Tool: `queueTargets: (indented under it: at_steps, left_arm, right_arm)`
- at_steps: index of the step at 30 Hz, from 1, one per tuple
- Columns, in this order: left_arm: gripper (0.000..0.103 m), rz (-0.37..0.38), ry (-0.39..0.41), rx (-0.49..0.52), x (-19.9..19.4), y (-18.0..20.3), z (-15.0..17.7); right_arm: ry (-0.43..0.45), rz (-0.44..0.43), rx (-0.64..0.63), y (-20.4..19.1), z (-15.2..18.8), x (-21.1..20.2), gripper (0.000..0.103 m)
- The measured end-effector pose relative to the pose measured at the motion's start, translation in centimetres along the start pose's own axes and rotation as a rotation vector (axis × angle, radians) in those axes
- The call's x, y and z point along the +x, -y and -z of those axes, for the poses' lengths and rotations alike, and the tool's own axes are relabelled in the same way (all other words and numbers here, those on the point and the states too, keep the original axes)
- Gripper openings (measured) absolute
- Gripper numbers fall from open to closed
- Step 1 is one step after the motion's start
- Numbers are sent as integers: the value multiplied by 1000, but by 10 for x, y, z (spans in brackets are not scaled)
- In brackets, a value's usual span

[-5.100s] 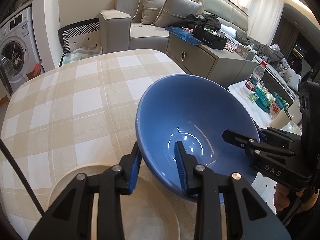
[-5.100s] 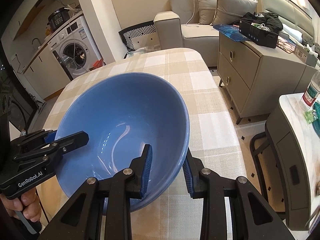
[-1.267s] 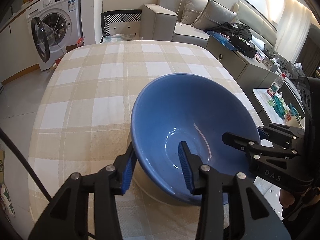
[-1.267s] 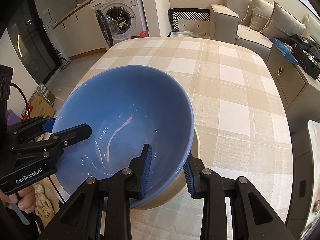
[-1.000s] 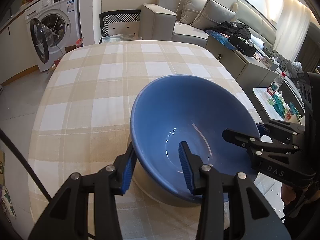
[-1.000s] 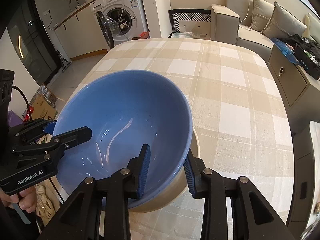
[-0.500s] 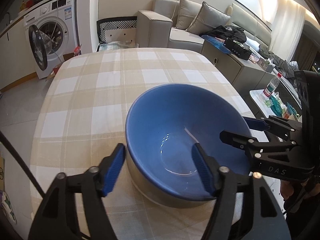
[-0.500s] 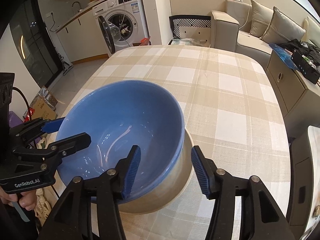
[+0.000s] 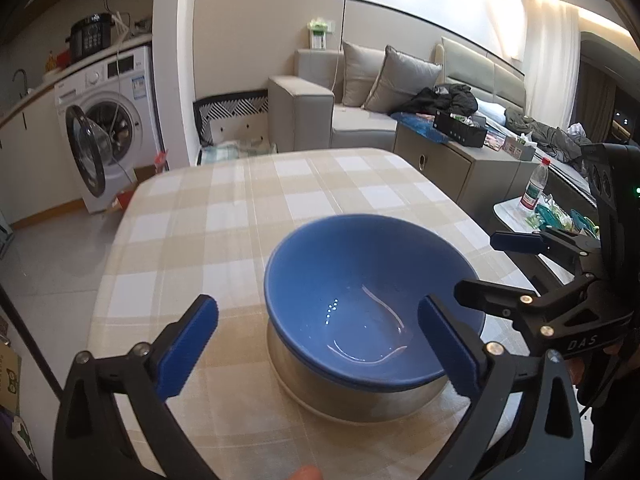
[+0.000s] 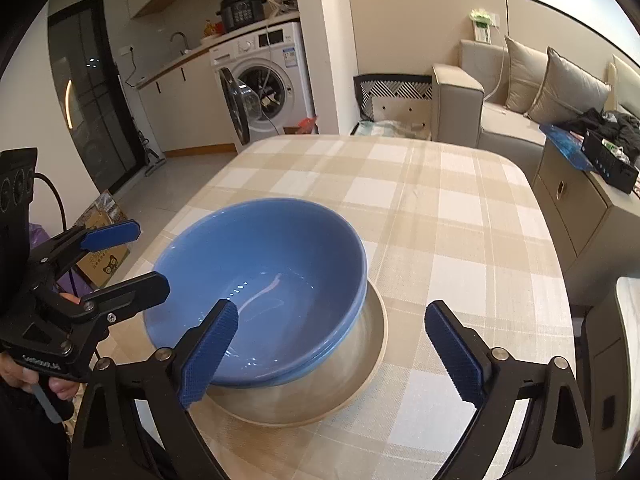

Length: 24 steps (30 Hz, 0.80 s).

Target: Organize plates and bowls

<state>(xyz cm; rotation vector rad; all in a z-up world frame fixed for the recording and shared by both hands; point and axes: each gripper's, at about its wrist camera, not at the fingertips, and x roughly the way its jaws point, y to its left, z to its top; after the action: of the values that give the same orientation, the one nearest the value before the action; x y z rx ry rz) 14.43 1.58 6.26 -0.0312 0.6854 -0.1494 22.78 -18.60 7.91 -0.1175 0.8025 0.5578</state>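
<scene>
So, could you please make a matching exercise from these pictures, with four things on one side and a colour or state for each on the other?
Things:
1. bowl
2. plate
3. washing machine door
4. tablecloth

Colour or state:
a. hanging open
b. beige and white checks
c. blue, resting on the plate
d. cream, under the bowl

Pairs: 1-c, 2-d, 3-a, 4-b

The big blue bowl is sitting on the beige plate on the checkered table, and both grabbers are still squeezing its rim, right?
Not quite. The blue bowl does sit on the beige plate on the checkered table, but the right wrist view shows the left gripper and right gripper opening, clear of the rim.
</scene>
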Motion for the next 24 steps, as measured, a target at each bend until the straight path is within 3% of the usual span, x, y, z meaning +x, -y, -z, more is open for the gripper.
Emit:
queueTargets:
  at_steps: [11, 24]
  left_arm:
    - [103, -41, 99, -3, -19, -5, 16]
    - [103, -79, 161, -16, -36, -10, 42]
  right_arm:
    - [113, -32, -29, -8, 17, -22, 102]
    - [162, -38, -62, -22, 40, -32, 102]
